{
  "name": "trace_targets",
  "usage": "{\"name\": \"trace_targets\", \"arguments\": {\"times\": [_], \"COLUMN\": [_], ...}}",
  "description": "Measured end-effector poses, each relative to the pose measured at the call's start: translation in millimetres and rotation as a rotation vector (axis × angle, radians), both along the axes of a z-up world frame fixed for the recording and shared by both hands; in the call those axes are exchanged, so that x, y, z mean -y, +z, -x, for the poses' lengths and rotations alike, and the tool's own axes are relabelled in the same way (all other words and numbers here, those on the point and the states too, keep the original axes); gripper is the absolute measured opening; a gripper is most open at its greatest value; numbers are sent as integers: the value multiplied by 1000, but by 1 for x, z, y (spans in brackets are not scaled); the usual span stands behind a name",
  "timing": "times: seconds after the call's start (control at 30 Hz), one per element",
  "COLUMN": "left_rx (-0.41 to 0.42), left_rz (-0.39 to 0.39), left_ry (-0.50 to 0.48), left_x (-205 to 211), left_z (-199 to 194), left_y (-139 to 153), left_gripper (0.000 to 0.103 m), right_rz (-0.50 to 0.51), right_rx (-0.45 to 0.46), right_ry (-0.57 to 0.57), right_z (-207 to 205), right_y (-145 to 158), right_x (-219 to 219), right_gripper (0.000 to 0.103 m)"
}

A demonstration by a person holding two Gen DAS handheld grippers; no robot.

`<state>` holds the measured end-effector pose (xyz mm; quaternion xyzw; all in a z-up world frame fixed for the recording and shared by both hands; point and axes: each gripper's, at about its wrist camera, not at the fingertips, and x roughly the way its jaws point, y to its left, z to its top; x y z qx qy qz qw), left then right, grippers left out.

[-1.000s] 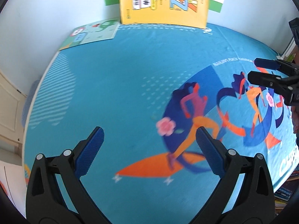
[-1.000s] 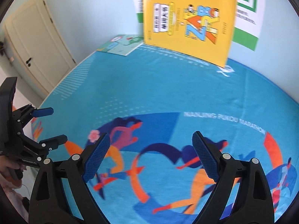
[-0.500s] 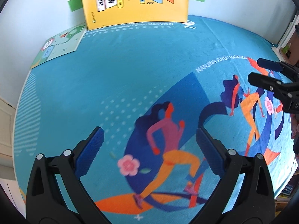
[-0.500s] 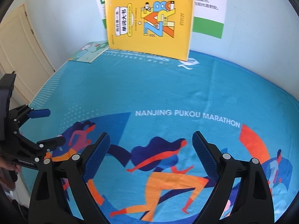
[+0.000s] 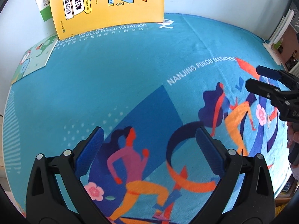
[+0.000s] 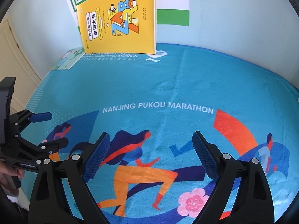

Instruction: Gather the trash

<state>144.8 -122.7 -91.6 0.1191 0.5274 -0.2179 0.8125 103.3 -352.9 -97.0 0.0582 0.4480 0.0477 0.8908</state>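
Observation:
No trash shows in either view. My left gripper (image 5: 149,145) is open and empty above a blue printed marathon cloth (image 5: 121,71) that covers the table. My right gripper (image 6: 151,149) is open and empty above the same cloth (image 6: 186,85). The right gripper also shows at the right edge of the left wrist view (image 5: 256,78), open. The left gripper shows at the left edge of the right wrist view (image 6: 54,130), open.
A yellow book (image 5: 106,5) stands against the back wall; it also shows in the right wrist view (image 6: 119,20). A green booklet (image 5: 35,56) lies flat at the back left. A cream door (image 6: 16,63) is to the left. Shelves with items (image 5: 282,43) stand at right.
Both grippers have swung to the right and moved forward toward the yellow book. Both stay open and empty.

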Motion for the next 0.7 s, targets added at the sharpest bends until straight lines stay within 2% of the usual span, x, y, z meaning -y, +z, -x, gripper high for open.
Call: {"name": "trace_targets", "arguments": {"times": [0.23,0.7], "left_rx": [37,48], "left_rz": [-6,-6], "left_ry": [13,-11], "left_x": [9,13], "left_z": [5,16], "left_y": [9,18], "left_gripper": [96,96], "right_rz": [-10,-28], "right_rx": [11,22], "right_ry": [-20,-33], "right_z": [4,19], "right_y": [6,11], "right_x": [6,7], "right_gripper": [89,89]}}
